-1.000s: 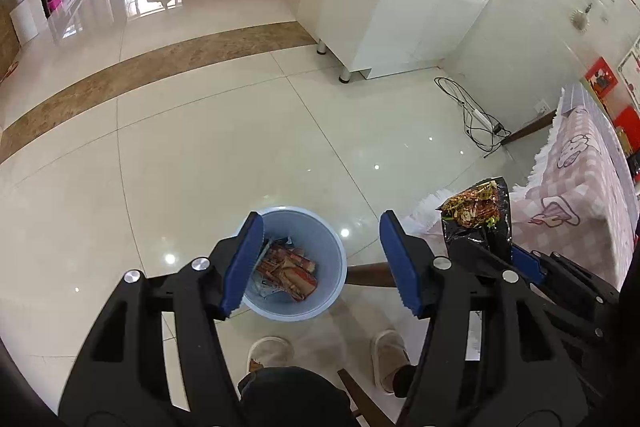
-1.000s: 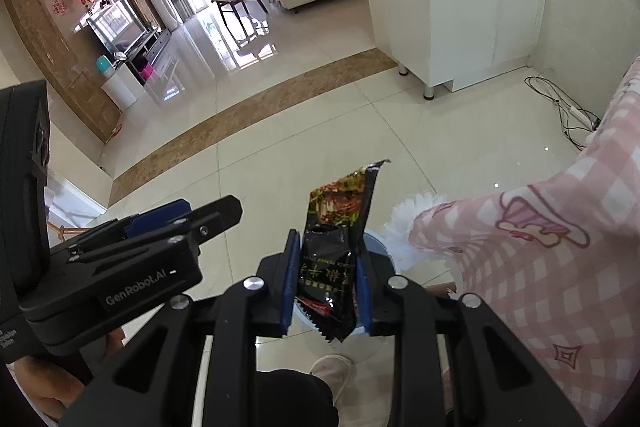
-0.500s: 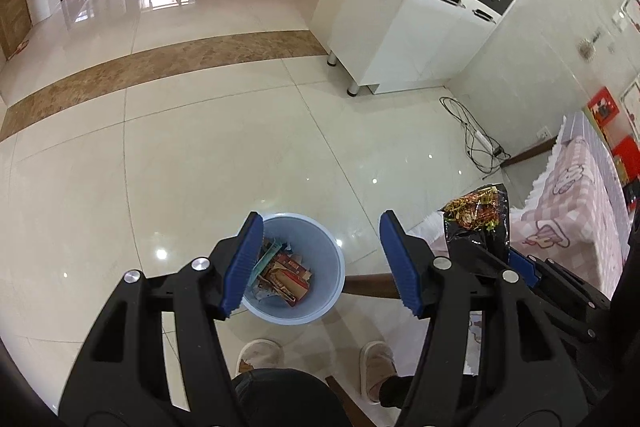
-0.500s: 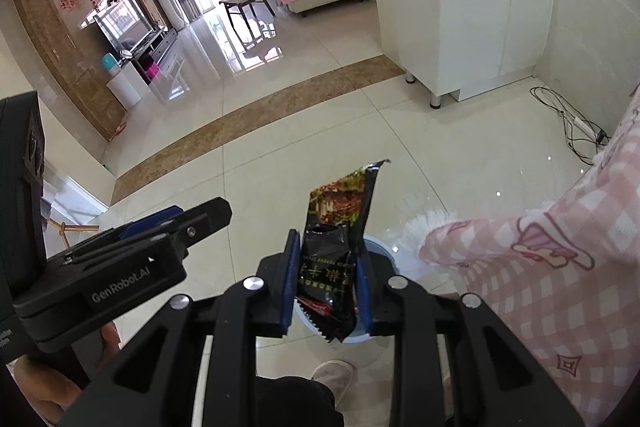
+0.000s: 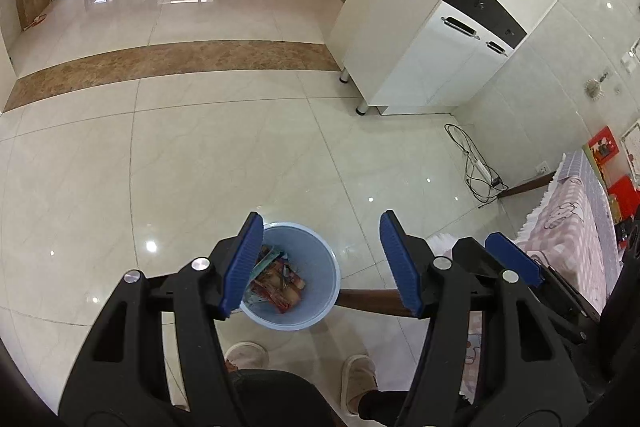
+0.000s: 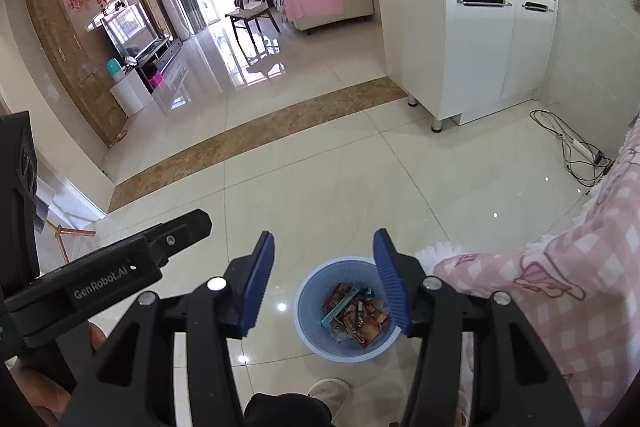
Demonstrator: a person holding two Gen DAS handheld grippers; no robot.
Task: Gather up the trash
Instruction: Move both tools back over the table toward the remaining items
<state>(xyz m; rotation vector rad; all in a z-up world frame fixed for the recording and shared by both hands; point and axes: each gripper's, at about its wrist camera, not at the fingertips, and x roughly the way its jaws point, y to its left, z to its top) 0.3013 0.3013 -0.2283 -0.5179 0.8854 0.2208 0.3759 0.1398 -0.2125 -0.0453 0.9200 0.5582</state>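
Observation:
A pale blue bin point(image 5: 325, 301) stands on the floor below both grippers, with several snack wrappers point(image 5: 278, 286) inside. In the left wrist view my left gripper point(image 5: 320, 219) hangs open over the bin's far rim with nothing between its blue pads. The blue pad of the other tool point(image 5: 512, 259) shows to its right. In the right wrist view my right gripper point(image 6: 324, 239) is above the bin point(image 6: 310, 323). Its jaws are opening and nothing is between them. Wrappers point(image 6: 356, 315) lie in the bin's bottom. The left tool's black body point(image 6: 120, 267) is at the left.
A table under a pink checked cloth point(image 6: 560, 287) juts in at the right, close to the bin. A white cabinet point(image 5: 420, 47) stands further back, with a power strip and cable point(image 5: 474, 163) on the floor. The person's slippers point(image 5: 244, 355) are just behind the bin.
The right gripper's jaws have parted and the dark snack wrapper they held is gone from between them. The left gripper stayed open and shifted slightly over the bin.

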